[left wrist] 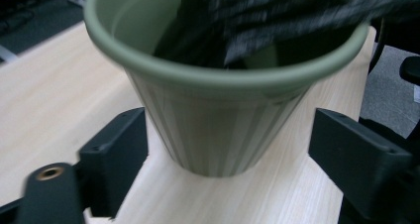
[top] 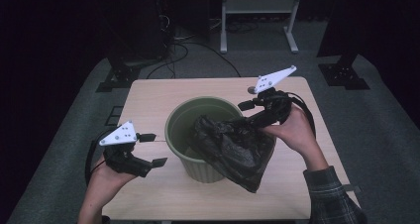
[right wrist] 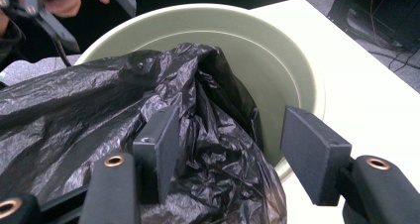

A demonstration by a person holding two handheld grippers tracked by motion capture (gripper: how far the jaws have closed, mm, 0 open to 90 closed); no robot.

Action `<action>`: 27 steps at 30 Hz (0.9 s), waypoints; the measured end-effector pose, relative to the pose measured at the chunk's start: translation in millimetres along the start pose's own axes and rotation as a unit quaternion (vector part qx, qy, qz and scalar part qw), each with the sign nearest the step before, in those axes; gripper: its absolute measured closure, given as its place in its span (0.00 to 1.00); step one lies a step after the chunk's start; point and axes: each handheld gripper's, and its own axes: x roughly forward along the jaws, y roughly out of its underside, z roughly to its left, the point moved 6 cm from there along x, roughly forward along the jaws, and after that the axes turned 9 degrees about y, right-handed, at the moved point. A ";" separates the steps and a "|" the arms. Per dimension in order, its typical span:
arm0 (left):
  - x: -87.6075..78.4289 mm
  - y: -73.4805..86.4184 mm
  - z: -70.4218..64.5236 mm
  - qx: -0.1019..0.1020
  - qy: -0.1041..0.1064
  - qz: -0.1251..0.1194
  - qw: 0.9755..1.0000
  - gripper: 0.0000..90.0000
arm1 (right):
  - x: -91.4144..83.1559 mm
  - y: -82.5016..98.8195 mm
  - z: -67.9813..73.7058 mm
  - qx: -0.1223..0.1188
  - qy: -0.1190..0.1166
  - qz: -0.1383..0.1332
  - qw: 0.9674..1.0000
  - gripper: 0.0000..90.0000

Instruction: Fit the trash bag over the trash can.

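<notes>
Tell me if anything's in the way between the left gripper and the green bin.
Nothing visible is. The left gripper hangs open just beside the green bin, over bare table. In the left gripper view the bin's wall sits between the two jaws, apart from both. The black bag drapes over the bin's other side.

Your left tool (top: 152, 149) has bare worktop (top: 148, 100) beneath and around it; straight ahead of its spread jaws stands the bin (top: 184, 135), blocking the way. Your right tool (top: 246, 112) sits over the bin's far rim, with the crumpled bag (top: 233, 149) bunched under and between its jaws, draped over the near rim. Left of that tool, half the bin's mouth lies open.
</notes>
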 end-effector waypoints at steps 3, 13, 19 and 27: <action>-5.5 -17.5 -1.2 0.015 0.006 -0.010 1.000 0.24 | -0.5 2.2 -1.0 0.001 -0.001 0.001 1.000 0.43; 14.9 -66.9 1.9 0.053 0.032 0.003 0.998 0.26 | -2.3 11.5 -6.3 0.013 0.002 0.003 1.000 0.43; 32.4 -83.8 6.7 0.064 0.043 0.003 0.997 0.26 | -9.3 21.8 -13.0 0.025 0.008 0.004 1.000 0.43; 58.9 -100.9 16.6 0.077 0.069 0.012 0.995 0.31 | -17.7 42.4 -21.5 0.043 0.007 0.004 0.999 0.43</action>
